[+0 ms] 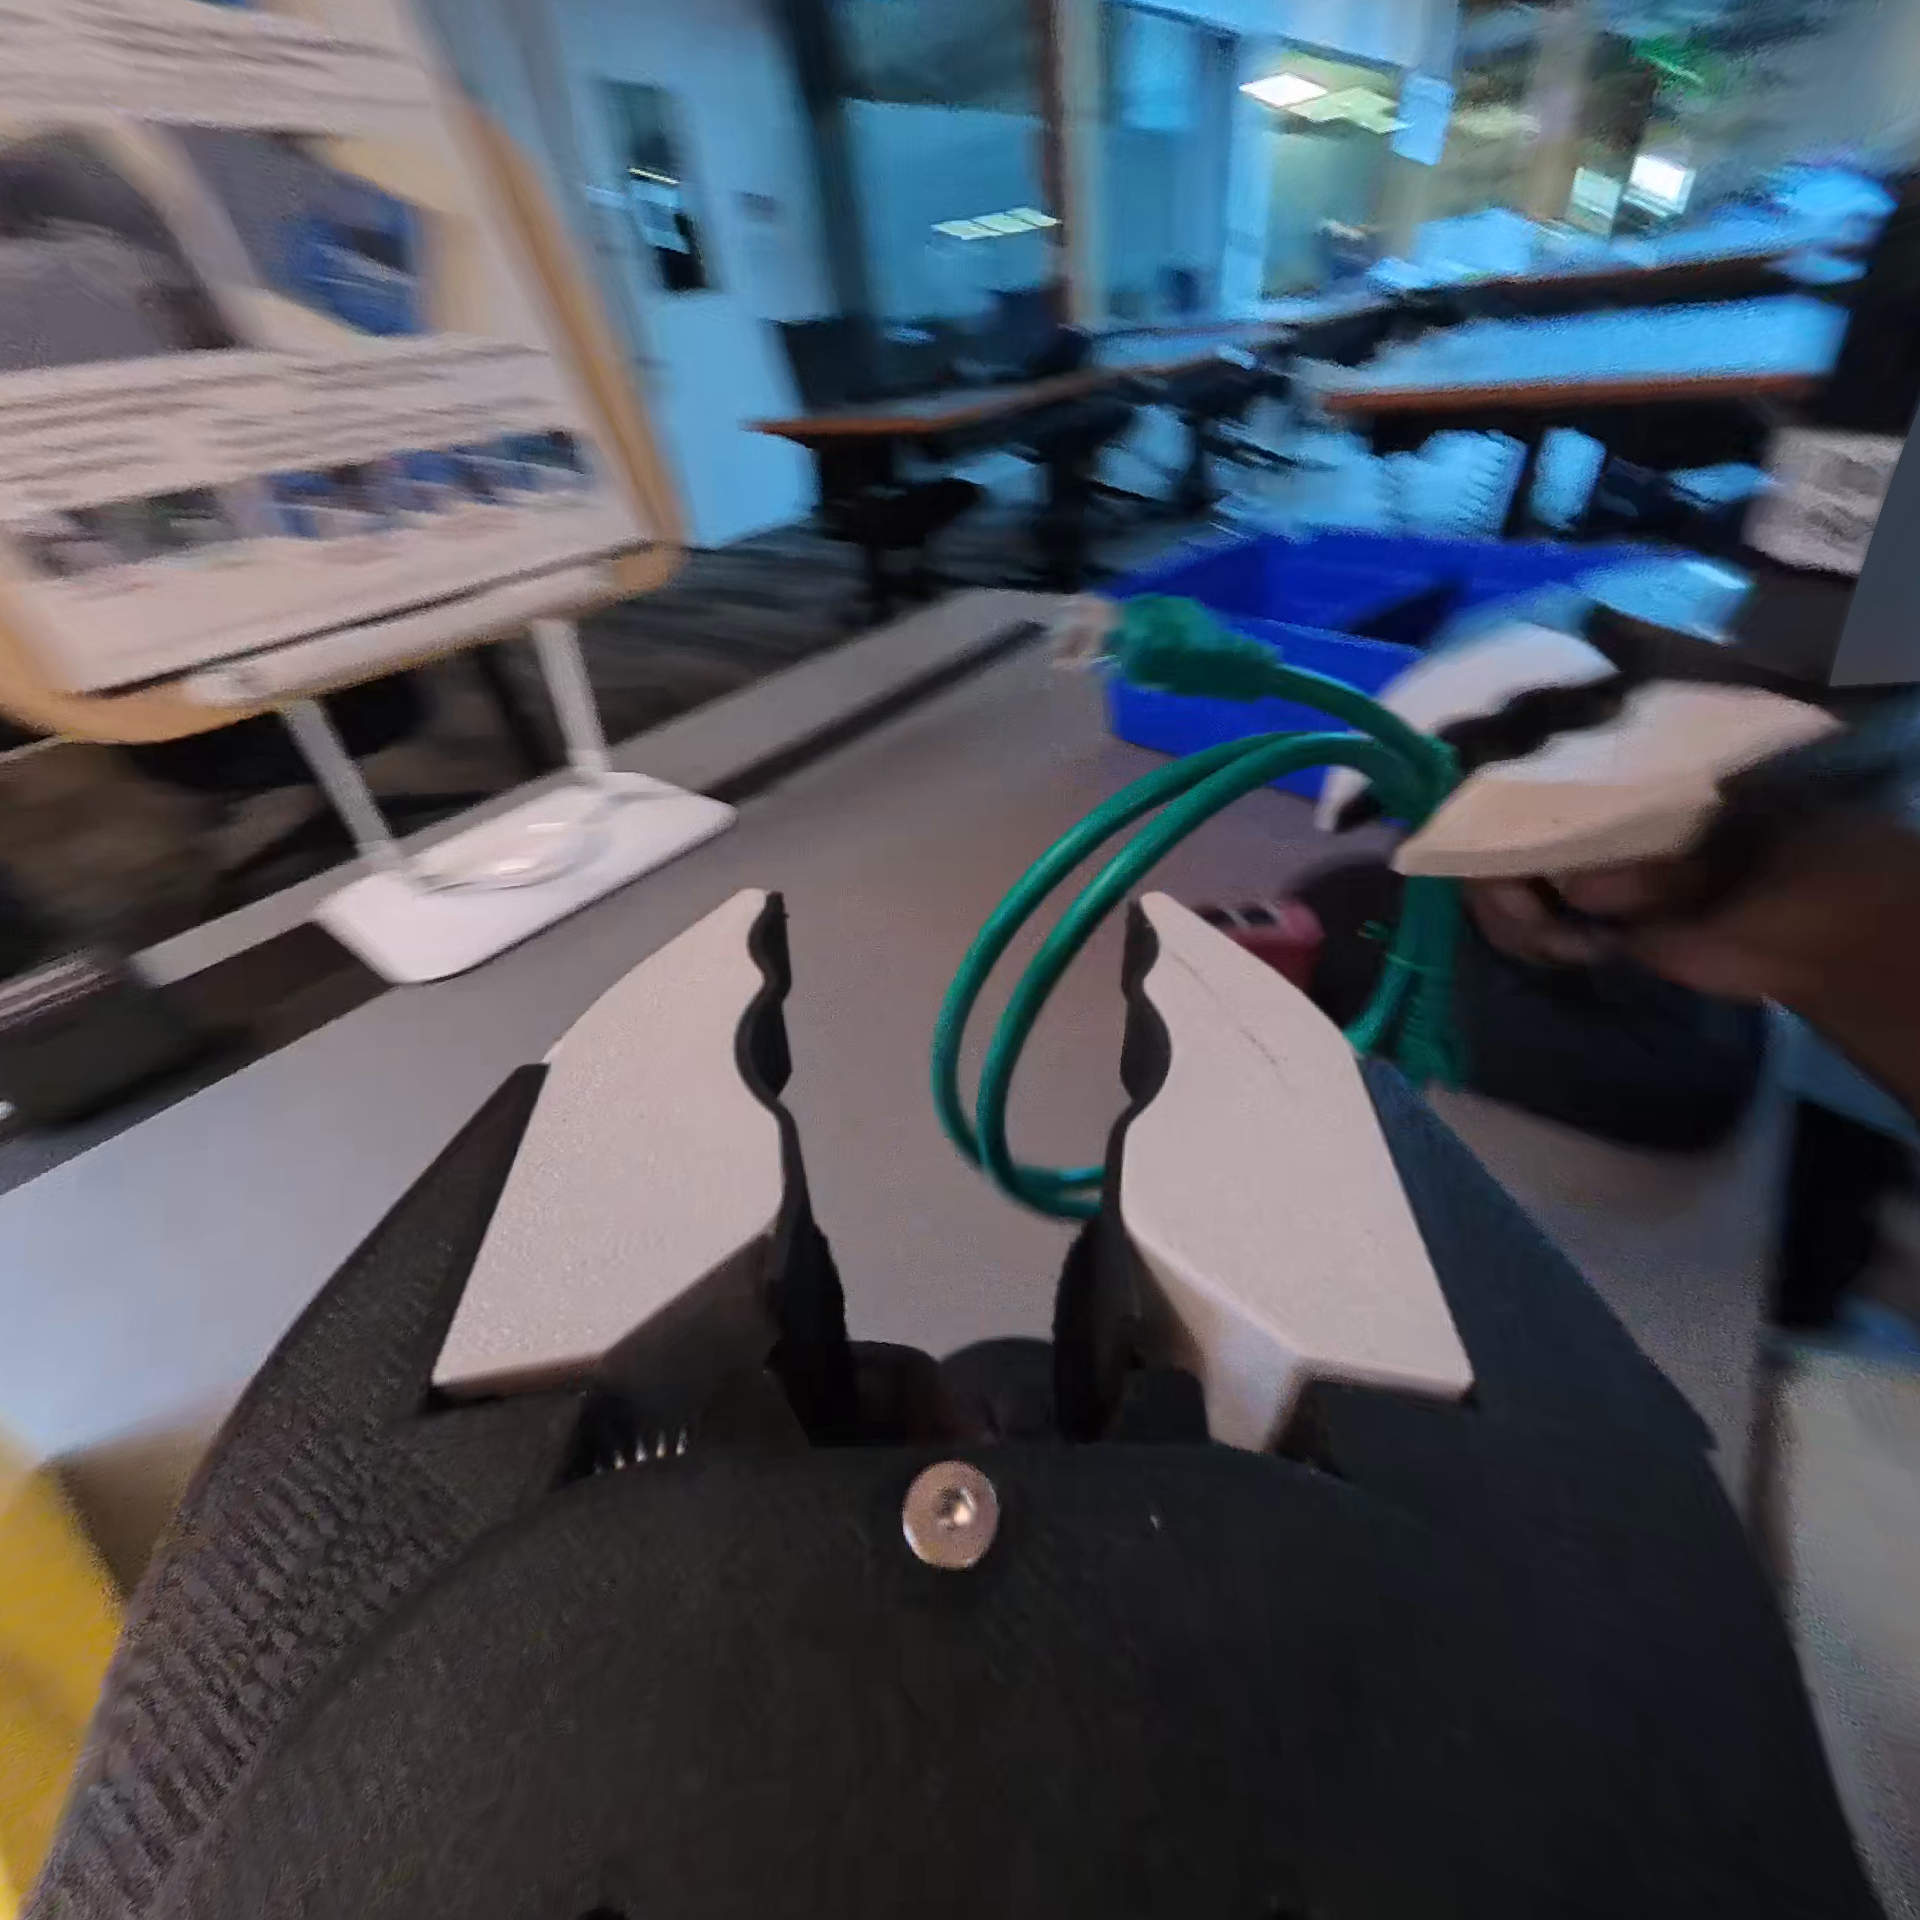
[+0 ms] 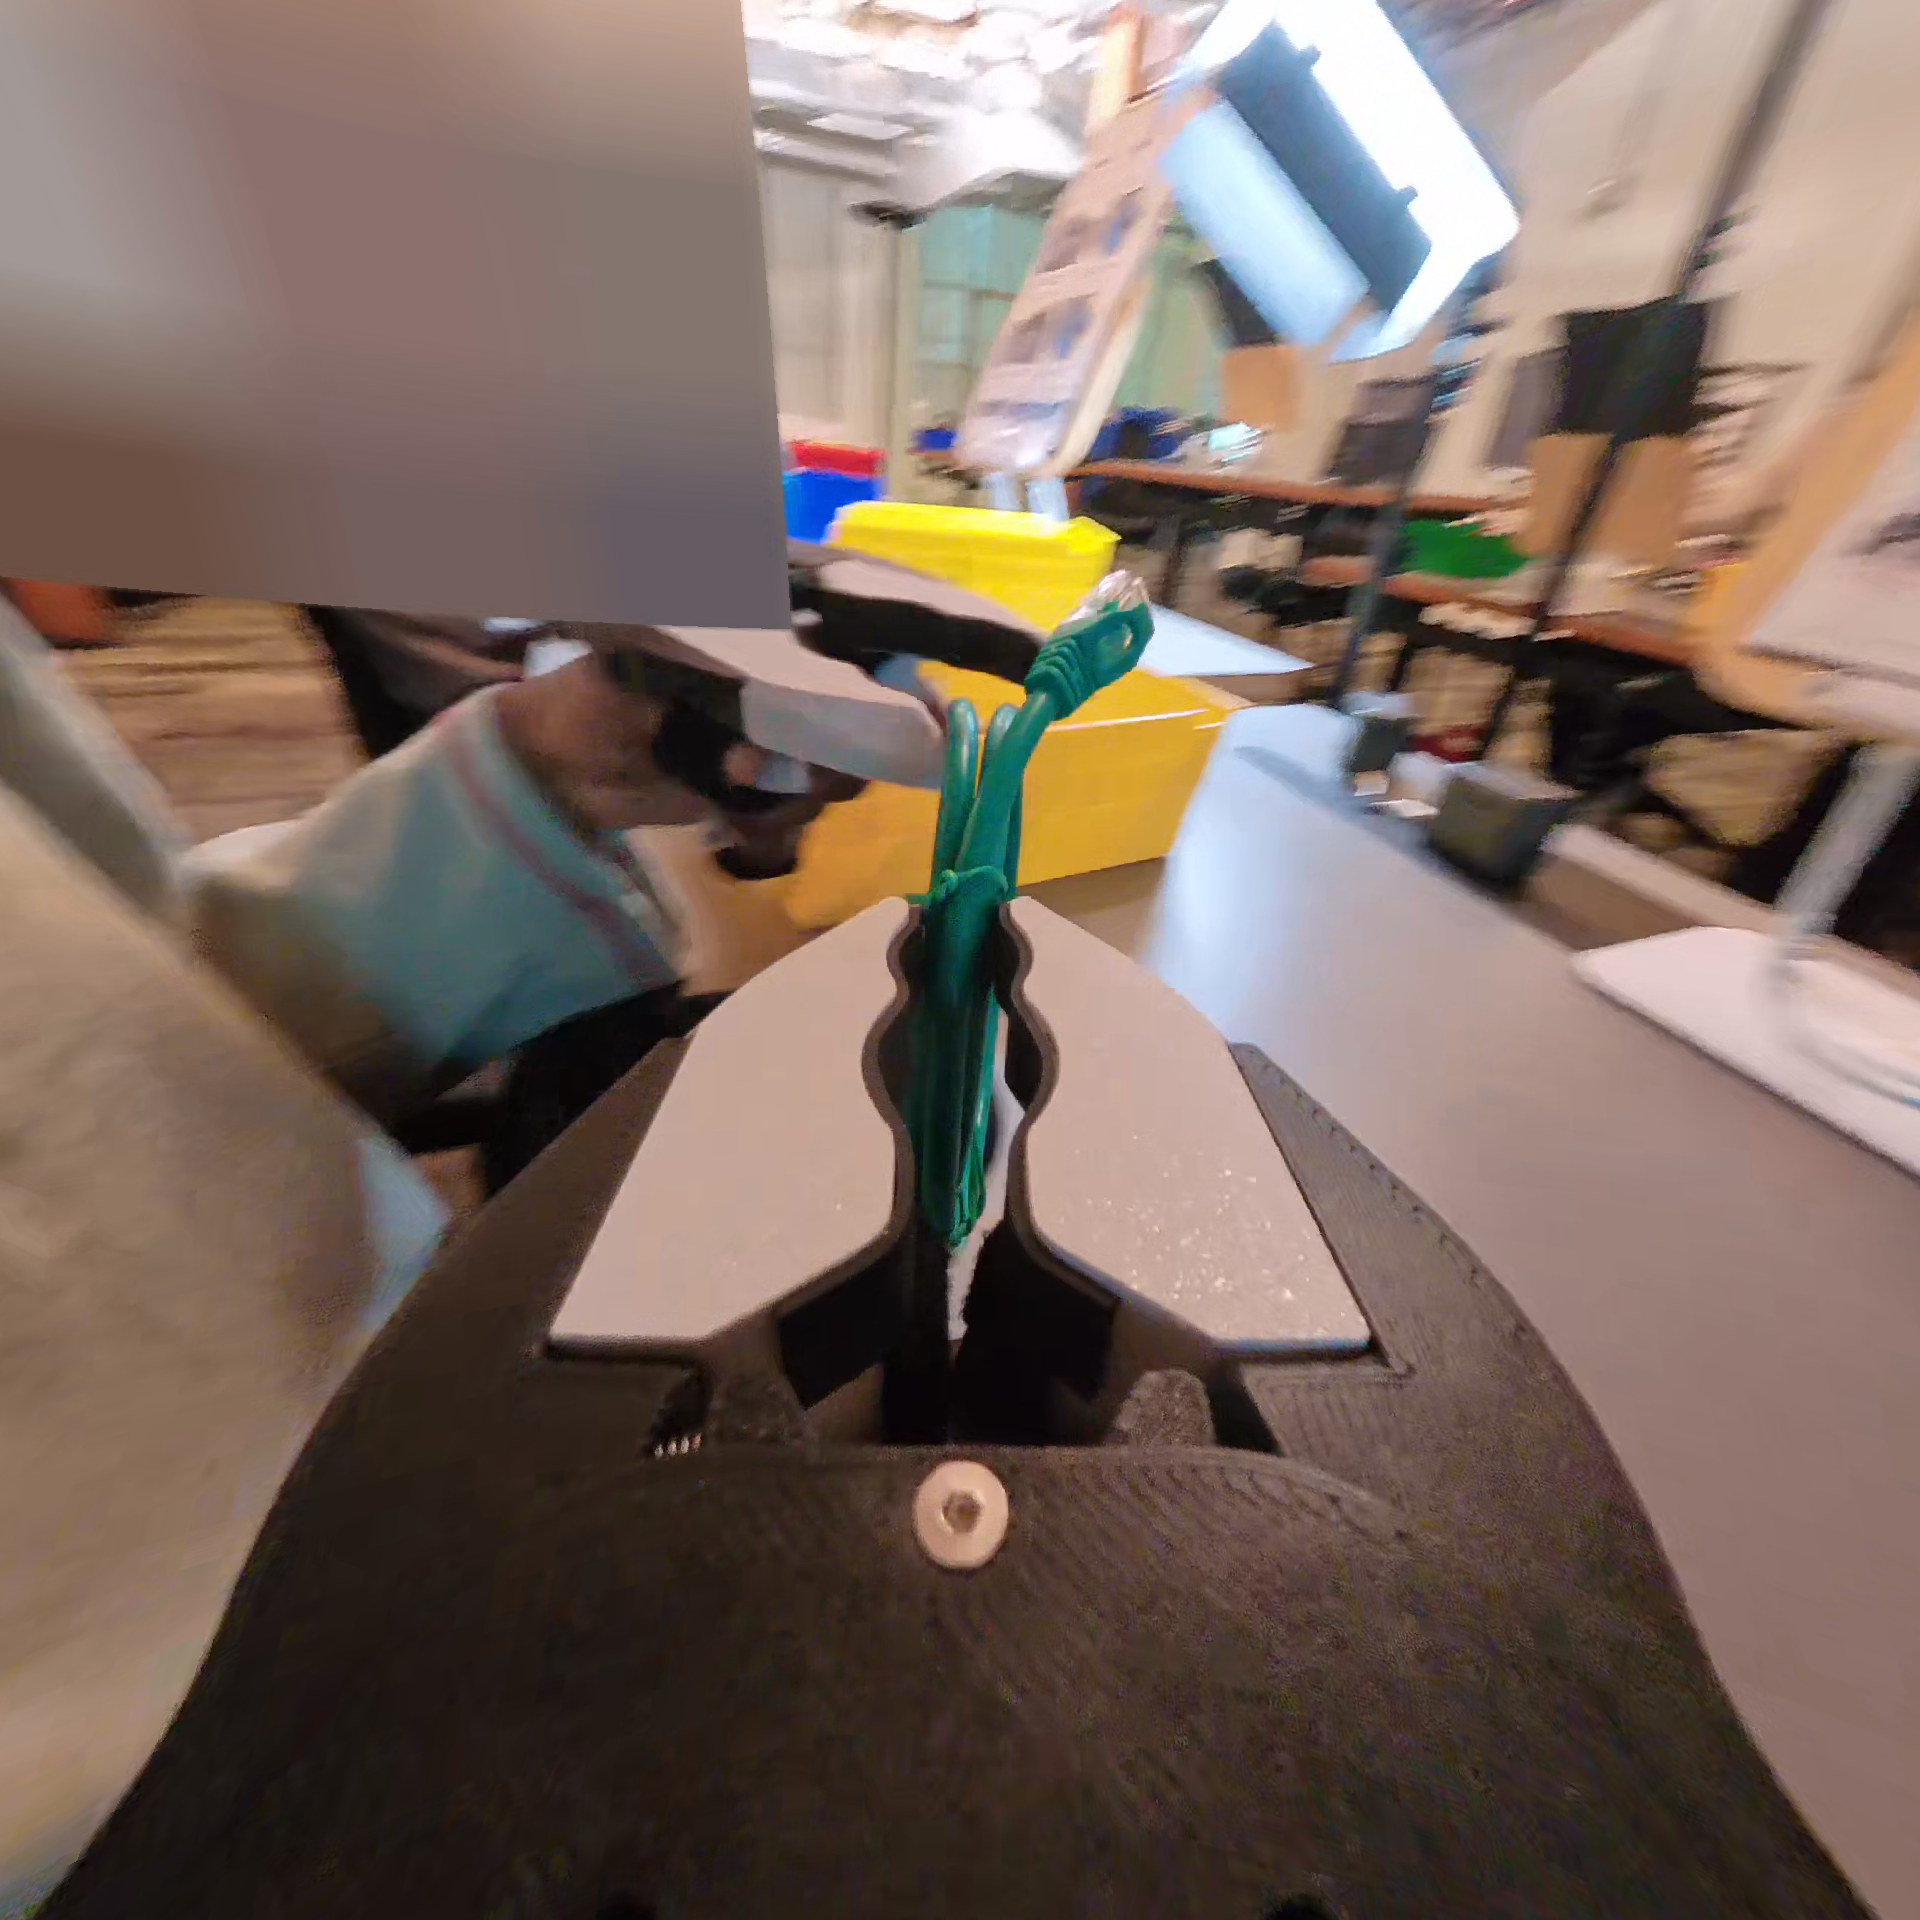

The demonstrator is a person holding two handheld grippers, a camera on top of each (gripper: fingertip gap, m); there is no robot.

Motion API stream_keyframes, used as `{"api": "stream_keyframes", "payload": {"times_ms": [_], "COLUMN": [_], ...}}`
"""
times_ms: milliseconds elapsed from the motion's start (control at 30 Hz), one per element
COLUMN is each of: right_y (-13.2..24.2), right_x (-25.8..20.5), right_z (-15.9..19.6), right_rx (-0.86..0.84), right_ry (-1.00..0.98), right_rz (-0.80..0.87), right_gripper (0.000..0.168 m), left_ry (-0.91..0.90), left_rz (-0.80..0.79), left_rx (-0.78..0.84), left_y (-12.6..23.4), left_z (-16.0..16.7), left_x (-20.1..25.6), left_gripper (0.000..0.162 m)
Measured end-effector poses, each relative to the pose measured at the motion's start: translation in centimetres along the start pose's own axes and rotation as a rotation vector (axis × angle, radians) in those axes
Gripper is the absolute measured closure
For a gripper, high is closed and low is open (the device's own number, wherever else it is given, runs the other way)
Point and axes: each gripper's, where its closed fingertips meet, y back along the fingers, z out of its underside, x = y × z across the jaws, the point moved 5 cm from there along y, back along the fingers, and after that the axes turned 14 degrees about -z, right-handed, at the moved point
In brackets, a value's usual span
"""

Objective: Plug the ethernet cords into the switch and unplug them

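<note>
Green ethernet cord (image 2: pixel 961 1039) has a smooth rubbery jacket and clear glossy plastic plug (image 2: pixel 1114 594); right gripper (image 2: pixel 961 935) fingers (image 2: pixel 790 1143) are matt grey plastic on a rough ribbed black printed body with a bright metal screw (image 2: pixel 961 1513); table (image 2: pixel 1455 1195) is smooth matt grey.

Grey table (image 1: pixel 914 831), blue bin (image 1: pixel 1299 623), yellow bin (image 2: pixel 1039 769), poster board (image 1: pixel 260 364), far desks (image 1: pixel 1558 353)

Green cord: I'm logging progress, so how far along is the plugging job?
Early. Done: the right tool has picked up the bundled green cord, which is tied in a loop. In hand: the left tool is open beside the loop. Left: no switch shows, so all plugging and unplugging remains.
</note>
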Motion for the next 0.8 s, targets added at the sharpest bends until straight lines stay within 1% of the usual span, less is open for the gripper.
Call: {"api": "stream_keyframes", "payload": {"times_ms": [33,67,100,167,233,267,333,367,467,500,533,567,633,667,700,767,800], "right_y": [0.4,0.8,1.1,1.6,1.3,1.0,0.1,-0.3,-1.0,-1.1,-1.3,-1.3,-0.6,0.0,0.8,2.1,2.6], "right_x": [0.6,1.0,1.2,1.5,1.4,1.2,0.9,0.6,0.5,0.5,0.2,-0.2,-1.0,-0.9,-0.6,-0.4,-0.5], "right_z": [-0.4,-0.8,-1.1,-1.3,-1.3,-1.2,-1.0,-0.9,-0.5,-0.4,-0.3,-0.4,-0.4,-0.6,-0.9,-1.7,-2.0], "right_rx": [0.025,0.052,0.072,0.078,0.024,-0.01,-0.077,-0.096,-0.099,-0.089,-0.074,-0.046,0.028,0.083,0.139,0.248,0.285], "right_ry": [0.021,0.042,0.066,0.127,0.207,0.243,0.291,0.309,0.298,0.291,0.285,0.271,0.191,0.127,0.067,0.002,0.022], "right_rz": [0.105,0.202,0.287,0.429,0.515,0.54,0.546,0.528,0.481,0.422,0.33,0.212,-0.024,-0.077,-0.114,-0.171,-0.181], "right_gripper": [0.155,0.156,0.156,0.155,0.155,0.155,0.155,0.155,0.153,0.151,0.146,0.139,0.133,0.117,0.11,0.104,0.104], "left_ry": [0.038,0.076,0.115,0.22,0.335,0.384,0.451,0.469,0.493,0.489,0.483,0.458,0.419,0.413,0.393,0.366,0.355], "left_rz": [-0.067,-0.079,-0.057,0.076,0.21,0.216,0.212,0.205,0.25,0.284,0.312,0.358,0.51,0.58,0.653,0.778,0.844], "left_rx": [0.018,0.029,0.03,0.01,-0.002,0.001,0.016,0.021,0.018,0.01,-0.005,-0.03,-0.127,-0.166,-0.2,-0.274,-0.305], "left_y": [0.1,0.1,0.1,-0.5,-1.4,-2.0,-2.9,-3.3,-3.3,-3.1,-2.9,-2.5,-1.4,-0.8,-0.1,1.0,1.5], "left_z": [-0.6,-1.1,-1.5,-1.9,-1.9,-1.8,-1.7,-1.7,-1.7,-1.7,-1.6,-1.4,-1.0,-0.8,-0.6,-0.2,0.0], "left_x": [-0.4,-0.2,0.6,3.2,5.8,6.4,7.2,7.3,7.5,7.4,7.1,6.8,6.4,6.1,6.0,6.0,6.1], "left_gripper": [0.099,0.099,0.099,0.101,0.1,0.101,0.11,0.122,0.138,0.144,0.149,0.15,0.15,0.15,0.15,0.151,0.15]}}
